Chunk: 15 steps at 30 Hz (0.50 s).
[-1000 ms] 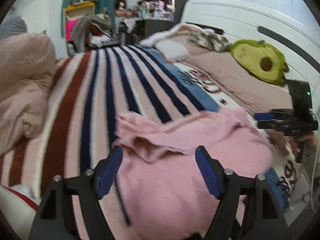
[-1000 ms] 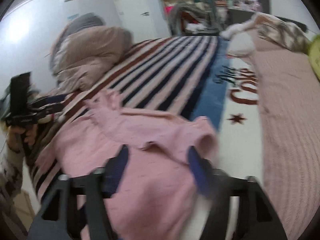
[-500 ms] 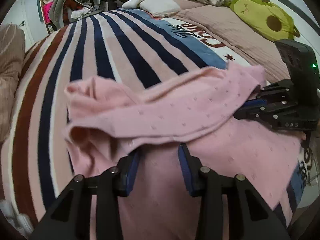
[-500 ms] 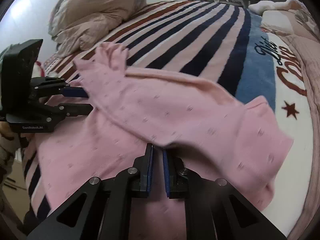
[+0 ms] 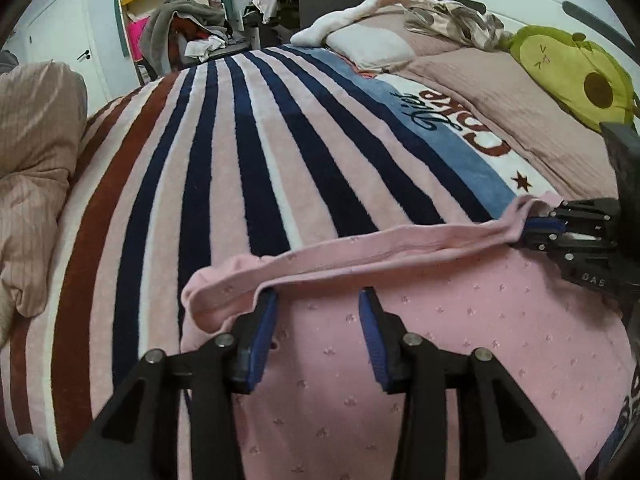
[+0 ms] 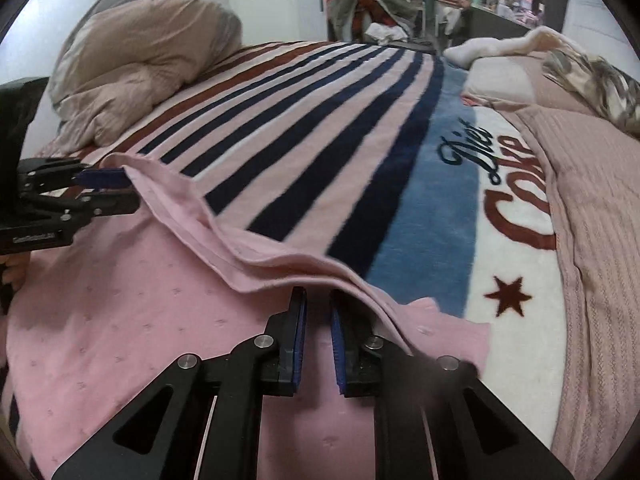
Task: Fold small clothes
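Pink garment lies under both my grippers, its folded edge running left to right just ahead. My left gripper is released; my right gripper is almost closed, and I cannot tell if it pinches cloth.

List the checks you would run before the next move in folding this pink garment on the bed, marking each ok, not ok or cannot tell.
1. Pink garment lies spread on the striped blanket: ok.
2. Folded band runs along the far edge from one pair of tongs to the other: ok.
3. Left tongs open: ok, jaws wide apart, with the band resting on one tip.
4. Right tongs open: cannot tell, narrow gap, with the tips under the band.
5. Band even: not ok, it bunches near the left tongs.
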{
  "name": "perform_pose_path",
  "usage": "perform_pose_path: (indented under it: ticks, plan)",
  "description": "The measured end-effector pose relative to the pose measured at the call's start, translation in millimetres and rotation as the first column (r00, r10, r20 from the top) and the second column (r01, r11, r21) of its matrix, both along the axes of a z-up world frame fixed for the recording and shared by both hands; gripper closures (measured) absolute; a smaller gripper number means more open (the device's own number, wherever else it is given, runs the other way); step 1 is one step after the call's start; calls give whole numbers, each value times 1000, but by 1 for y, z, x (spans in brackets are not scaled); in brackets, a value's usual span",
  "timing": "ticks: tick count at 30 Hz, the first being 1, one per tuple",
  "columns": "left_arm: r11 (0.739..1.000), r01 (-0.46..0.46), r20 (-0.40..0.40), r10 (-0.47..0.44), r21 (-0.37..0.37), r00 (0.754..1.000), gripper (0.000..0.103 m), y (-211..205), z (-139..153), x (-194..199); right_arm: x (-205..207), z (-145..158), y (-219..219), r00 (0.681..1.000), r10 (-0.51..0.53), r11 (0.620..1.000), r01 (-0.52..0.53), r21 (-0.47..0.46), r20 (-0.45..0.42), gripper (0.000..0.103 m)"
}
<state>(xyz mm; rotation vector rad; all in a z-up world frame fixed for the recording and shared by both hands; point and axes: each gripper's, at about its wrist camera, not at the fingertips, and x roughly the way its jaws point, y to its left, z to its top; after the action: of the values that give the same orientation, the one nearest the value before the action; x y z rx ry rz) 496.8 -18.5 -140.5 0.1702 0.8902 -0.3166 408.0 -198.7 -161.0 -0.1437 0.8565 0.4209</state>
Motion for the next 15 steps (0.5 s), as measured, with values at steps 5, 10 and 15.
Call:
perform_pose_path:
  ticks: [5,10,15]
  plan:
    - [999,-20,49,21,-25,999,44,1,12,-2,6,5,-8,999,-38,999,37,38,21,82]
    - [999,-26,66,29,-41,997,42,2,19,-7,7,10,-12,997,-62,998,61,20,53,72]
    - [1000,-12,96,14,-27,995,41,-2,26,-23,-1,17,-11,997,-46,998,44,46,60,67]
